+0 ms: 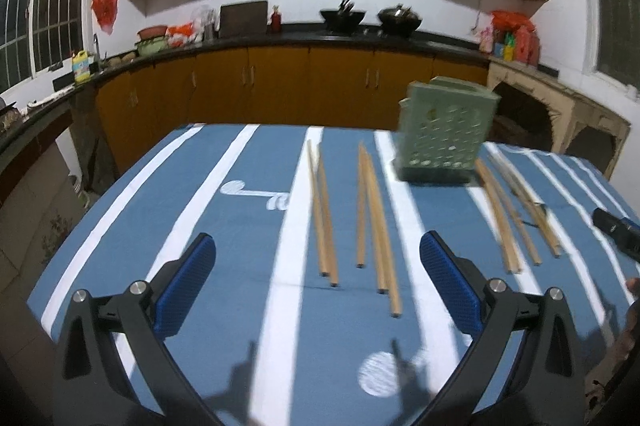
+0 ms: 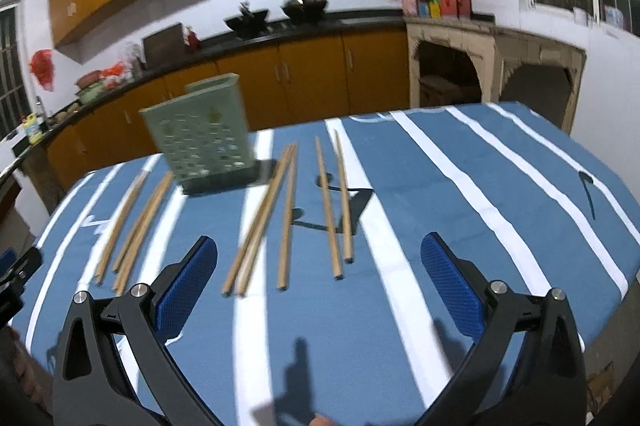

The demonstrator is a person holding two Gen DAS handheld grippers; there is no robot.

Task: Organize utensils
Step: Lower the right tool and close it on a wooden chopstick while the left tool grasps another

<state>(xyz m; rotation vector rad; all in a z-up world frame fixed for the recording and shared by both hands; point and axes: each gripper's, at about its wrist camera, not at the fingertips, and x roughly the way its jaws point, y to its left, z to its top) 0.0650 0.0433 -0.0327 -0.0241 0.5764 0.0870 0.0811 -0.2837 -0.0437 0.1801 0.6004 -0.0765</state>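
Left wrist view: left gripper [image 1: 316, 276] jaws spread, empty, over chopsticks [image 1: 374, 222].
Light, stiff, roll-prone sticks on the surface [image 1: 224, 234]; I'd pinch mid-length. Right gripper [image 2: 318, 276] jaws also wide, empty.

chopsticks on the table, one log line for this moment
chopsticks: loose on tablecloth | holder: upright, looks empty | left tool: open | right tool: open

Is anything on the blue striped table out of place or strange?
Yes. The wooden chopsticks lie loose on the tablecloth in scattered groups on both sides of the green holder instead of standing in it. Nothing looks spilled or broken. The holder stands upright.
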